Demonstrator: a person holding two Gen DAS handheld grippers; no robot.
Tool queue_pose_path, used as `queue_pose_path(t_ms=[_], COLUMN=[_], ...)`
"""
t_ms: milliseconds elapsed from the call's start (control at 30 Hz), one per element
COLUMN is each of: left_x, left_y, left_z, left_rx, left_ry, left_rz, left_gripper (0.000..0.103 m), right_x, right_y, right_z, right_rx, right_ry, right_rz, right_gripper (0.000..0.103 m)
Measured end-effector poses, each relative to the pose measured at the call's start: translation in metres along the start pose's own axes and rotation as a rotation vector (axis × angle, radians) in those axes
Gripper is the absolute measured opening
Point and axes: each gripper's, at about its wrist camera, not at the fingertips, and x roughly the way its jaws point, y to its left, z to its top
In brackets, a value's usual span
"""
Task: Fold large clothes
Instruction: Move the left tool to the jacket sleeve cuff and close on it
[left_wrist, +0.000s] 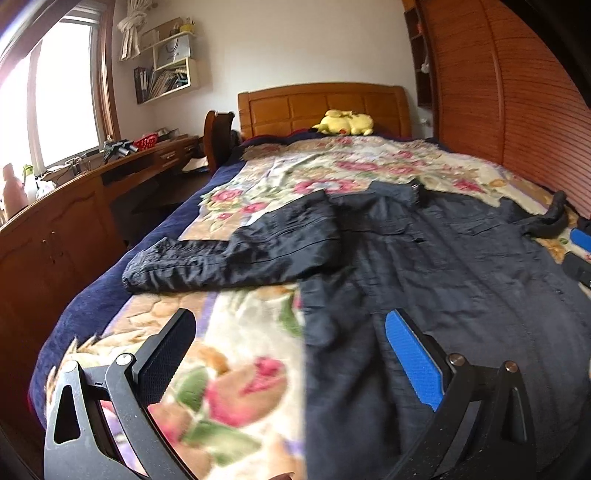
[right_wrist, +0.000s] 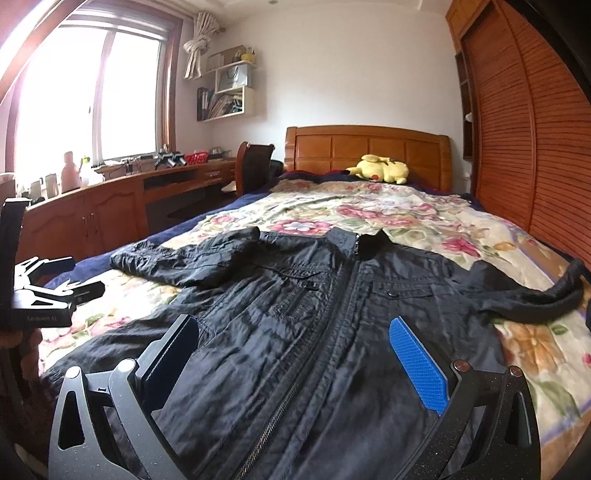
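Observation:
A large dark navy zip jacket (left_wrist: 461, 266) lies face up on the floral bedspread (left_wrist: 236, 369), collar toward the headboard. Its left sleeve (left_wrist: 229, 254) is spread out toward the bed's left side; its right sleeve (right_wrist: 528, 295) runs toward the wardrobe. My left gripper (left_wrist: 290, 332) is open and empty, hovering over the jacket's lower left edge. My right gripper (right_wrist: 293, 339) is open and empty above the jacket's lower front, straddling the zipper (right_wrist: 343, 295). The left gripper also shows at the left edge of the right wrist view (right_wrist: 55, 291).
A yellow plush toy (right_wrist: 380, 168) lies by the wooden headboard (right_wrist: 369, 147). A wooden desk (right_wrist: 110, 206) with clutter runs under the window on the left, with a chair (right_wrist: 255, 162). A louvred wardrobe (right_wrist: 535, 147) stands along the bed's right side.

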Motion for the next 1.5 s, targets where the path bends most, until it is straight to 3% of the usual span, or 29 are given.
queue_pose_path(t_ms=[567,733,867,1033,1300,1500], left_x=[0.068,0.093,0.118,0.143,0.173,0.203], left_y=[0.108,0.136,0.162,0.191,0.233,0.246], left_z=[0.017,0.024,0.028,0.033,0.035,0.027], left_rx=[0.024,0.022,-0.038,-0.101,-0.216,-0.227], left_ry=[0.074,0.084,0.115,0.163,0.221,0.276], left_rz=[0.004,0.005,-0.009,0.000,0.059,0.123], left_gripper=[0.103,0.101,0.096,0.081,0.079,0.079], right_x=[0.024,0.053,0.079,0.104,0.117,0.120], right_y=[0.019,0.028,0.033,0.045,0.055,0.045], right_z=[0.034,0.035,0.036,0.038,0.033,0.031], right_rx=[0.023,0.004,-0.006,-0.027,-0.056,-0.026], right_ry=[0.114,0.166,0.208,0.254,0.277,0.281], right_rz=[-0.036,-0.063,-0.049,0.002,0.067,0.080], right_gripper=[0.103,0.103,0.103,0.103,0.103,0.103])
